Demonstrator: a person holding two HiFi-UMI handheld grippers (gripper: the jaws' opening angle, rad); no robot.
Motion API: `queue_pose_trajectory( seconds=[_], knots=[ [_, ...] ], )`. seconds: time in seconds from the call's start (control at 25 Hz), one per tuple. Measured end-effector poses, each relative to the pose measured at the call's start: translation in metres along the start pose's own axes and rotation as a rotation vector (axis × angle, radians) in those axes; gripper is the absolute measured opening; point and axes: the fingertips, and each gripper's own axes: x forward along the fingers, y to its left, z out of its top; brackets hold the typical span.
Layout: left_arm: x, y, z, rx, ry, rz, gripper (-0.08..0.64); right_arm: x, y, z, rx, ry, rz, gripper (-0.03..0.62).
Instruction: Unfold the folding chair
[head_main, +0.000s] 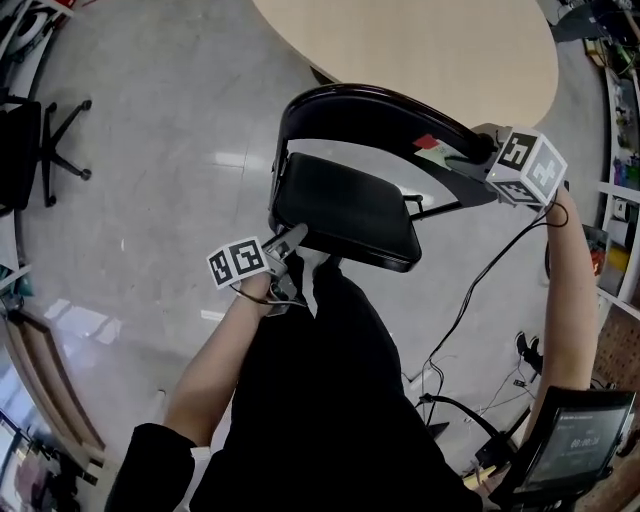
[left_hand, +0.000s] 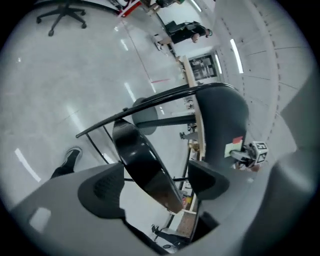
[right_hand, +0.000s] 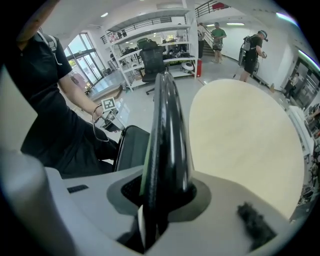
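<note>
While the right claw (right_hand: 162, 200) is clamped on the top edge of the backrest (head_main: 370, 105), the folding chair (head_main: 345, 205) stands on the grey floor (head_main: 160, 150) directly before the person. Left claw (left_hand: 155, 182) stands wide apart; the front edge of the seat (left_hand: 142, 160) passes between its pads without being pressed.

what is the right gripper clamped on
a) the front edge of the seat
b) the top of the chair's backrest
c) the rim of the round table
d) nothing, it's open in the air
b: in the right gripper view the right gripper has its jaws closed on the curved black backrest, while the round table lies beyond it.
</note>
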Motion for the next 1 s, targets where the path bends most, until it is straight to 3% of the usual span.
queue_pose_trajectory(
  seconds=[0.08,0.16,0.24,0.4,0.68,1.0],
  knots=[
    [0.018,0.023,0.001,-0.049,-0.012,0.029,0.396,0.003,0.000,-0.002,-0.008,-0.005,0.007,0.091],
    [0.030,0.043,0.006,-0.205,-0.081,-0.006,0.362,0.006,0.002,-0.005,-0.010,-0.010,0.016,0.091],
    [0.035,0.049,0.014,-0.330,-0.151,-0.074,0.182,0.006,0.000,-0.005,-0.012,-0.014,0.016,0.091],
    [0.037,0.049,0.012,-0.333,-0.159,-0.128,0.164,0.008,-0.004,-0.007,-0.020,-0.018,0.028,0.091],
    [0.028,0.069,-0.011,-0.367,-0.105,-0.149,0.161,0.011,-0.004,-0.009,-0.009,-0.018,0.071,0.091],
    [0.018,0.093,-0.028,-0.369,-0.053,-0.153,0.172,0.021,0.021,-0.006,0.026,-0.002,0.062,0.091]
  ],
)
